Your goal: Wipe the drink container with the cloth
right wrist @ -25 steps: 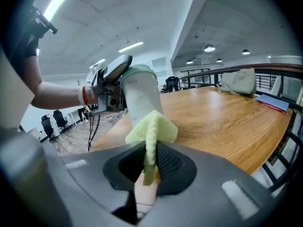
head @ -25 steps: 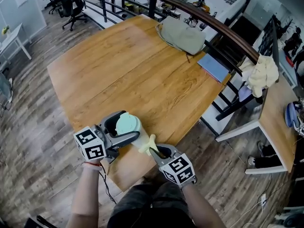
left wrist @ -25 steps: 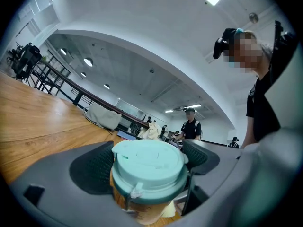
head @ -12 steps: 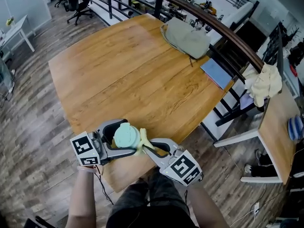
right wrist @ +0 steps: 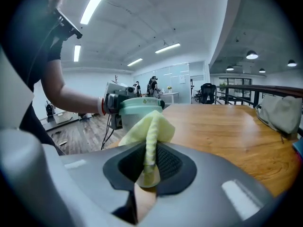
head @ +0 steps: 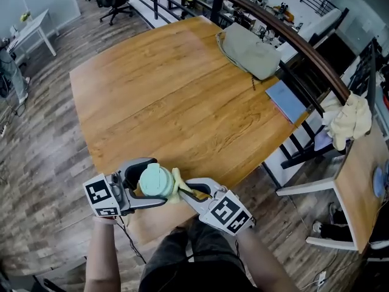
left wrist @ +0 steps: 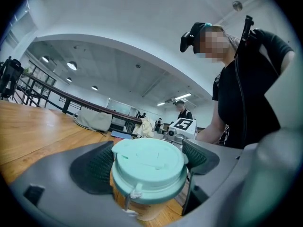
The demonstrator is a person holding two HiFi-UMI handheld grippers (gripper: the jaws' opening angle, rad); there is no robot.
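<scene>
A drink cup with a mint green lid [head: 155, 180] stands near the front corner of the wooden table [head: 170, 96]. My left gripper [head: 146, 184] is shut on the cup, one jaw on each side under the lid [left wrist: 147, 162]. My right gripper [head: 189, 191] is shut on a pale yellow cloth [head: 177, 182], which it presses against the cup's right side. In the right gripper view the cloth [right wrist: 150, 129] sticks up between the jaws, with the cup [right wrist: 137, 109] right behind it.
A grey-green bag [head: 250, 50] lies at the table's far edge, with a blue pad [head: 287, 100] to its right. A dark railing [head: 285, 35] runs behind the table. Another desk with a cream cloth [head: 349, 120] stands on the right.
Both grippers with the cup and cloth have shifted slightly left and nearer the table's front edge. The cloth has moved closer against the cup's side.
</scene>
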